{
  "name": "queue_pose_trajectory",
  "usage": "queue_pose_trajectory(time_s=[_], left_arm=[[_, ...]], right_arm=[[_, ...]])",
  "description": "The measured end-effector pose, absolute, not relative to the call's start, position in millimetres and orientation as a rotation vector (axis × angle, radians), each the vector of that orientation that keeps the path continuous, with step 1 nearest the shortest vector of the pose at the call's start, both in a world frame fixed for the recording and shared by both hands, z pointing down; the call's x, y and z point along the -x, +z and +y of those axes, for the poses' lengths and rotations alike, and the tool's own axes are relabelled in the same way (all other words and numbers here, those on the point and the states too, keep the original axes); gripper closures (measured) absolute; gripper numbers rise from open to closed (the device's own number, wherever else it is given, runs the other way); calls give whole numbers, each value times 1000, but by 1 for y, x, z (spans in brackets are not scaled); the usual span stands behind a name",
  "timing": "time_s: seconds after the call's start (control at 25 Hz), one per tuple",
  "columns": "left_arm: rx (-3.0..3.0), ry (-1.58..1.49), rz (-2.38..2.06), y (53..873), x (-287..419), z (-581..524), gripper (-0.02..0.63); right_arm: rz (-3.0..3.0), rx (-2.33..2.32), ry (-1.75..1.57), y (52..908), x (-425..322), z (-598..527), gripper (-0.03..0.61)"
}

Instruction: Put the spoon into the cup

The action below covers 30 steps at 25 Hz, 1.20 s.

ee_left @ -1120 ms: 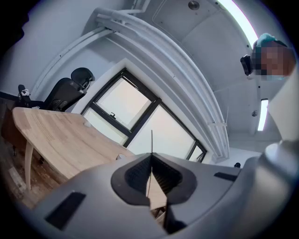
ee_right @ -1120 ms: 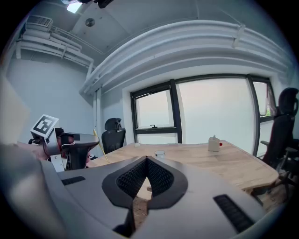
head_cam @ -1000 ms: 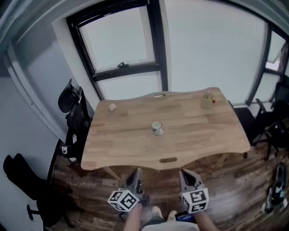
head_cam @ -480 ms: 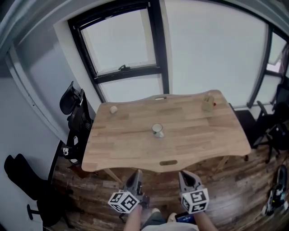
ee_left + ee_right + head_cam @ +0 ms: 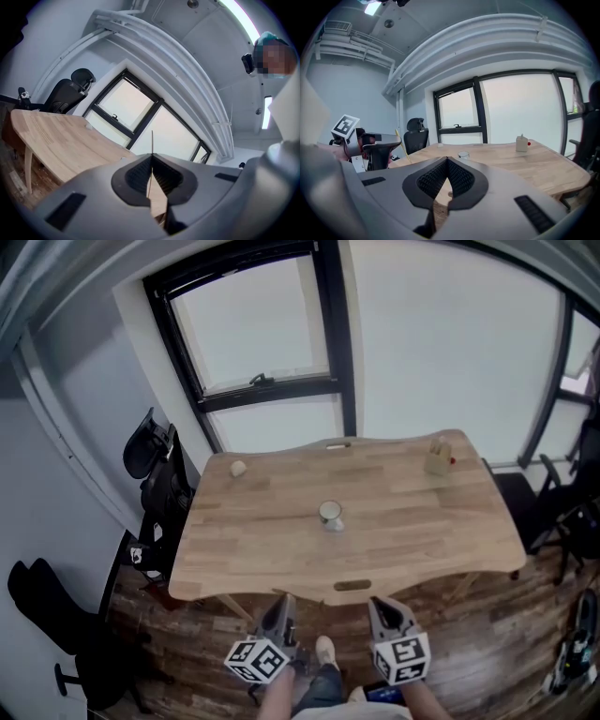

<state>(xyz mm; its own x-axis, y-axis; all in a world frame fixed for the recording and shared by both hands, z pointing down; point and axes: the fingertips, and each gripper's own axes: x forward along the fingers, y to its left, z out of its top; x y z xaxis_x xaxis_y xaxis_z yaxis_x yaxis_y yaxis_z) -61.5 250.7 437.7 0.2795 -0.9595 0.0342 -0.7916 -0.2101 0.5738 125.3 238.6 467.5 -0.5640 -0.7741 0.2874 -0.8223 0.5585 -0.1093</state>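
Observation:
A small pale cup (image 5: 328, 514) stands upright near the middle of the wooden table (image 5: 431, 521); the right gripper view shows the cup (image 5: 463, 154) straight ahead, well beyond the jaws. Both grippers hang over the floor, short of the table's near edge. My left gripper (image 5: 281, 602) is shut on a thin pale stick (image 5: 152, 142), which looks like the spoon's handle and pokes up past the jaw tips. That stick (image 5: 402, 148) also shows in the right gripper view. My right gripper (image 5: 380, 604) is shut with nothing between its jaws.
A small round object (image 5: 238, 468) lies at the table's back left, and a small box with a red part (image 5: 437, 458) stands at the back right. Black office chairs (image 5: 150, 446) stand left of the table. Windows lie behind it, and wooden flooring (image 5: 487, 634) lies below.
The table sits slightly lower and nearer in the head view. Both grippers keep their places and stay shut. A foot now shows between them.

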Motion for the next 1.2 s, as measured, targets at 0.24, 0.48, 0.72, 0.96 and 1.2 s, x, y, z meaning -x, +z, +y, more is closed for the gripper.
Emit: queue_pose_trajectory(time_s=[0.24, 0.48, 0.72, 0.96, 1.2], left_arm=[[-2077, -456, -1539, 447, 67, 198, 609], [-2087, -441, -1487, 453, 83, 119, 609], [-2085, -415, -1449, 459, 103, 46, 609], [-2082, -389, -1400, 474, 119, -17, 609], [-2115, -387, -1340, 480, 129, -61, 609]], right_arm=[[-2561, -1345, 335, 477, -116, 194, 581], [-2536, -1398, 324, 485, -105, 119, 581], [-2480, -1432, 392, 488, -85, 56, 581], [-2446, -1469, 403, 503, -68, 1, 581], [-2392, -1513, 429, 509, -57, -35, 581]])
